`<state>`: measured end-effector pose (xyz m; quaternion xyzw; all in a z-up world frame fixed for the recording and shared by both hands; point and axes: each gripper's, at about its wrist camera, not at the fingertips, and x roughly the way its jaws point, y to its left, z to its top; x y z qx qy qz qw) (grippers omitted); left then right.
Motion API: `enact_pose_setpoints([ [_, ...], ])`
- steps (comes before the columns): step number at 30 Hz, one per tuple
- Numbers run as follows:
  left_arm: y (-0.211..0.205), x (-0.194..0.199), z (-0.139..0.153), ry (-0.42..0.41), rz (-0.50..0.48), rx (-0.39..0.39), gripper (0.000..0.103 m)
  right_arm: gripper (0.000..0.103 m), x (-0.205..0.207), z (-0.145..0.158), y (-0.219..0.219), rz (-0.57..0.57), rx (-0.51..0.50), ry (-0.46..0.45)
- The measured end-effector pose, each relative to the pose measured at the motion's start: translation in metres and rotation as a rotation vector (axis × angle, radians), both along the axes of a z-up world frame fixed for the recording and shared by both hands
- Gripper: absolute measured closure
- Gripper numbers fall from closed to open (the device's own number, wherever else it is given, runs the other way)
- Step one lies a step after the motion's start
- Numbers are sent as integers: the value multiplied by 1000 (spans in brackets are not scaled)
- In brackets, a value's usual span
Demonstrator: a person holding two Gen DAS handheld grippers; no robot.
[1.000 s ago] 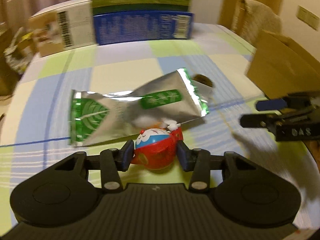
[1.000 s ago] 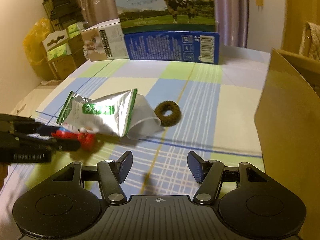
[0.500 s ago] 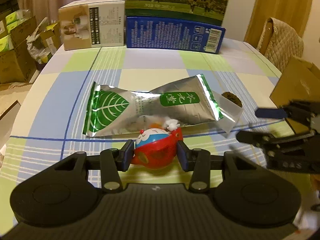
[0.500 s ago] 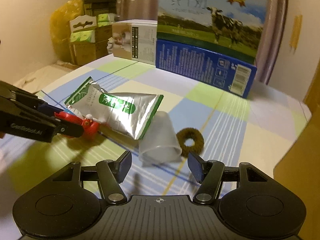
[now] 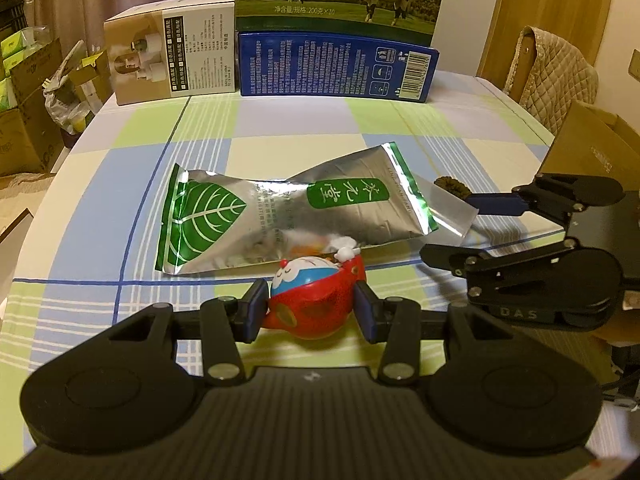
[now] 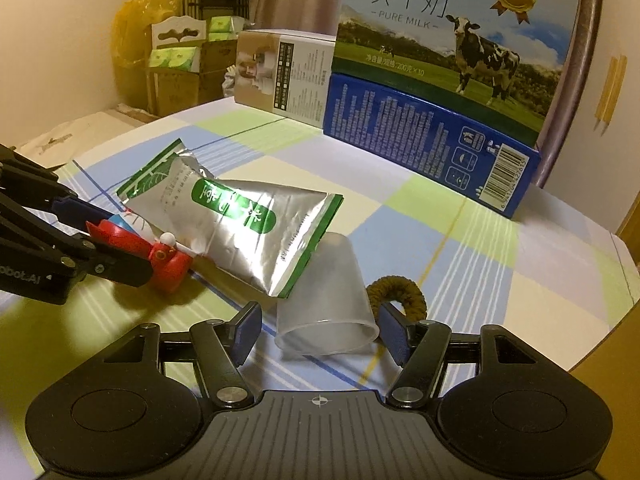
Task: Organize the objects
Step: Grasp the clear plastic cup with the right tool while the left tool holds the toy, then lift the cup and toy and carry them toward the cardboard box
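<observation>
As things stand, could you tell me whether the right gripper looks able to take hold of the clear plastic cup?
Probably yes. The right gripper is open with the clear plastic cup lying on its side between its fingers. Only the silver pouch overlaps the cup's far end.

Both black grippers (image 5: 311, 312) (image 6: 320, 330) carry blue pads, silver screws, white lettering.

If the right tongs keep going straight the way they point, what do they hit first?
The clear plastic cup lying on its side: its open mouth already sits between the open right tongs. The silver-green pouch lies on its far end, probably next.
</observation>
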<state>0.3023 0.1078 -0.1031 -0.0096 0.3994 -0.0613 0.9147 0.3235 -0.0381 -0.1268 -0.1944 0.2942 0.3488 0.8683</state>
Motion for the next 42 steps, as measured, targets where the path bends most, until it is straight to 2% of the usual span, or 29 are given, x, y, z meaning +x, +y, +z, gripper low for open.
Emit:
enact_pose_setpoints([
  [2, -1, -1, 0, -2, -1, 3, 63, 42, -1, 0, 0, 3, -7, 4],
  [4, -2, -1, 0, -2, -1, 7, 63, 51, -3, 1, -2, -3, -6, 9],
  [13, -13, -10, 1, 13, -29, 19, 63, 51, -19, 12, -23, -76, 20, 101],
  [19, -33, -23, 2, 23, -67, 31, 63, 51, -45, 28, -48, -160, 28, 165],
  [24, -53, -49, 7, 30, -105, 52, 63, 51, -81, 35, -72, -213, 26, 204],
  [33, -70, -98, 16, 14, -106, 31, 63, 51, -142, 27, -102, -267, 23, 229],
  [36, -72, -108, 15, 12, -90, 8, 63, 51, -145, 24, -101, -263, 21, 216],
  [40, -75, -114, 15, 7, -78, -14, 63, 42, -142, 24, -98, -271, 46, 208],
  [42, -75, -113, 14, 7, -70, -17, 63, 42, -139, 23, -97, -270, 51, 211],
])
